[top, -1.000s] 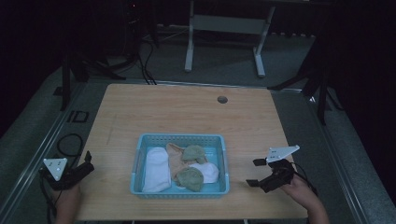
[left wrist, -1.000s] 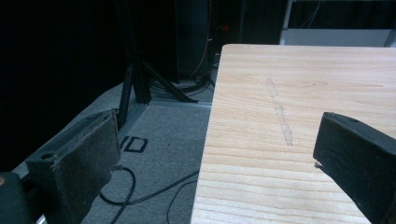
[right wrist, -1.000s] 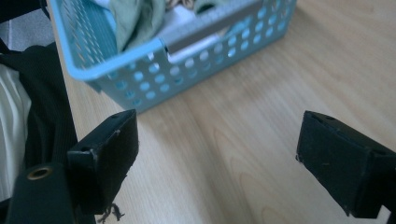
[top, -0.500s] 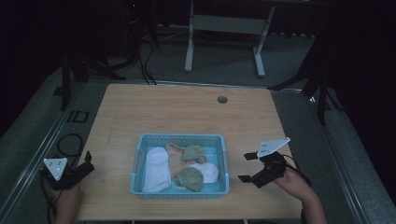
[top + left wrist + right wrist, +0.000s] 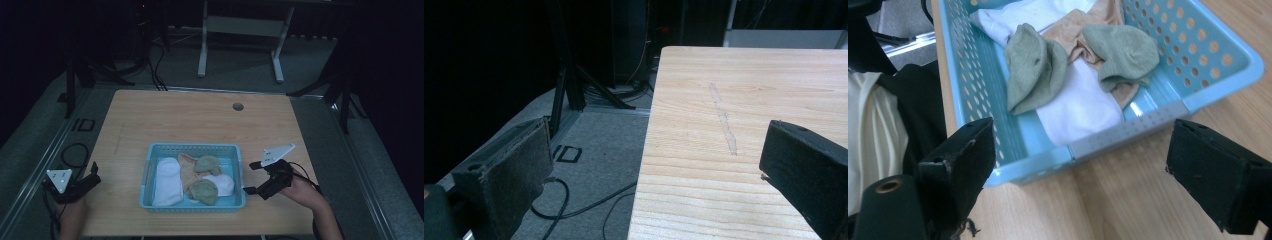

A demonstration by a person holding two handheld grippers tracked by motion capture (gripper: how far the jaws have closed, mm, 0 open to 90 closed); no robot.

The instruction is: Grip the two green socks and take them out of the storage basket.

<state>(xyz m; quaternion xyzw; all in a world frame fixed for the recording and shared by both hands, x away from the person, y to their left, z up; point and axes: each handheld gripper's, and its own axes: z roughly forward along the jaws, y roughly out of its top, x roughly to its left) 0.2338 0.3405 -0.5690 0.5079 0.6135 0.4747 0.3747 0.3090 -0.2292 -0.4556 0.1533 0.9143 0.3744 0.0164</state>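
A light-blue perforated basket [image 5: 146, 175] sits near the table's front edge. In it lie a white sock [image 5: 167, 182], a tan sock [image 5: 187, 167], two green socks [image 5: 207, 164] [image 5: 204, 191] and another white sock [image 5: 224, 184]. My right gripper [image 5: 249, 177] is open just right of the basket, its jaws pointing at the basket's side. In the right gripper view, the right gripper [image 5: 1080, 135] straddles a corner of the basket [image 5: 1233, 60], with green socks [image 5: 1033, 65] beyond. My left gripper [image 5: 95, 172] is open at the table's front left edge, nothing between its jaws.
The wooden table [image 5: 200, 120] has a round cable hole [image 5: 238, 106] at the back. In the left gripper view, the left gripper [image 5: 654, 145] looks along the table's left edge [image 5: 649, 130], with grey floor and cables [image 5: 574, 205] below. A white desk frame [image 5: 240, 30] stands beyond.
My right gripper has moved left, from the table's right edge up to the basket's right side. The left gripper has stayed where it was.
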